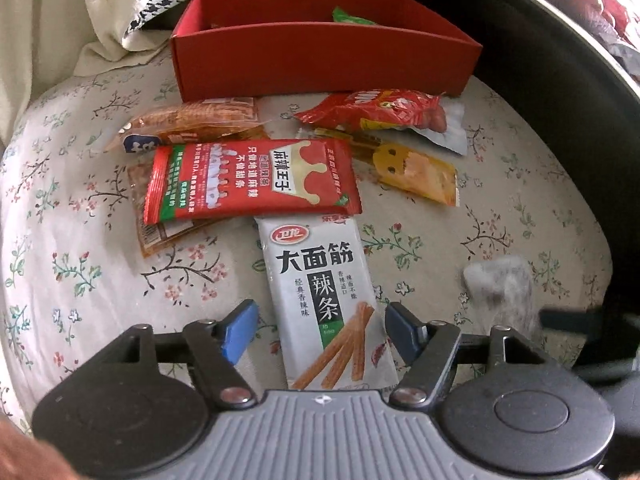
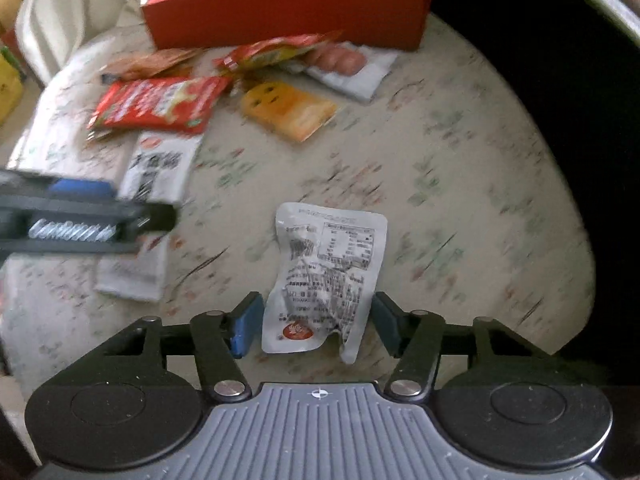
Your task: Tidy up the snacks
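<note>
Left gripper: jaws part open, straddling the white packet on the floral cloth, pads clear; it reads 大面筋 辣条. Right gripper: jaws part open around silver pouch, contact unclear, print illegible.

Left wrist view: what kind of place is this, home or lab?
Likely a home, perhaps a living or dining room. A round table under a floral-print tablecloth, a houndstooth-patterned fabric cushion behind the red cardboard box, and cream curtain fabric at left suggest it.
</note>
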The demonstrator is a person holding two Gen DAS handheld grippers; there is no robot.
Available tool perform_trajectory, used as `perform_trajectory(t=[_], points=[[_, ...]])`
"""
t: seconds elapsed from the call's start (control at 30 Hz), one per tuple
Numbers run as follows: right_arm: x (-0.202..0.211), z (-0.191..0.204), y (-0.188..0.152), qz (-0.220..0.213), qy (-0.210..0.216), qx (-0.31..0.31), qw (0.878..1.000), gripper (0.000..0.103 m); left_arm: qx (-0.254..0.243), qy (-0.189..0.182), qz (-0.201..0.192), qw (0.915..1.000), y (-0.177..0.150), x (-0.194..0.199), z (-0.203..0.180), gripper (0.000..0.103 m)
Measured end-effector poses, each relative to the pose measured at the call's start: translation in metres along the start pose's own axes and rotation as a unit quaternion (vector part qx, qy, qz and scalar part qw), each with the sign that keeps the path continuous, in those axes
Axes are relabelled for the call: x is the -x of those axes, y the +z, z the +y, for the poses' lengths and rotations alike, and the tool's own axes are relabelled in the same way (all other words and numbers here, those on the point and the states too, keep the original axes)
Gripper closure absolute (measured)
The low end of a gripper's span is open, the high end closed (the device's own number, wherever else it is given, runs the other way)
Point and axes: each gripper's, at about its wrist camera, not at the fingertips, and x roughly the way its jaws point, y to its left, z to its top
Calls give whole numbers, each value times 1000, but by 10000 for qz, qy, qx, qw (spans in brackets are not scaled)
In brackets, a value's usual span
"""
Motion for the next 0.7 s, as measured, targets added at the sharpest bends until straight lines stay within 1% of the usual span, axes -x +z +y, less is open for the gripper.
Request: perform_trajectory(t=[0.13, 0.2, 0.23, 0.27, 0.33, 0.37, 0.4, 0.47, 0.53, 0.6, 0.63, 0.67, 0.7], points=[[2, -6, 20, -196, -25, 43, 9998, 37, 289, -29, -58, 9996, 1, 2, 10, 41], [-2, -6, 27, -229, -24, 30, 9997, 36, 317, -18, -74, 9995, 2, 0, 11, 35], [-5, -6, 29, -216, 15, -11, 9998, 36, 290, -46, -71, 9995, 2, -1, 9, 28], [-9, -6, 29, -193, 43, -39, 9998, 36, 226, -18, -76, 9997, 2, -3, 5, 24], [-16, -4, 27, -132, 39, -15, 9999, 33, 29, 115, -87, 9999, 1, -6, -4, 20], [-17, -2, 26, -173, -42, 86, 9998, 35, -57, 192, -94, 9998, 1, -8, -8, 19], [-17, 0, 26, -216, -145, 162, 9995, 35, -105, 280, -125, 9995, 1, -10, -11, 19], [-17, -4, 26, -247, -106, 83, 9996, 34, -153, 359, -148, 9991, 1, -11, -13, 19], [-16, -7, 27, -266, -90, 32, 9996, 34, -183, 420, -181, 9988, 0, -10, -15, 23], [-15, -7, 27, -280, -89, 32, 9996, 38, -198, 486, -223, 9984, -1, -9, -14, 32], [-14, -7, 28, -295, -99, 55, 9995, 39, -196, 498, -261, 9982, -2, -6, -12, 44], [-13, -7, 28, -304, -91, 46, 9995, 40, -179, 493, -318, 9981, -2, -3, -10, 58], [-12, -6, 28, -309, -93, 55, 9995, 40, -136, 455, -351, 9983, -2, 0, -6, 59]])
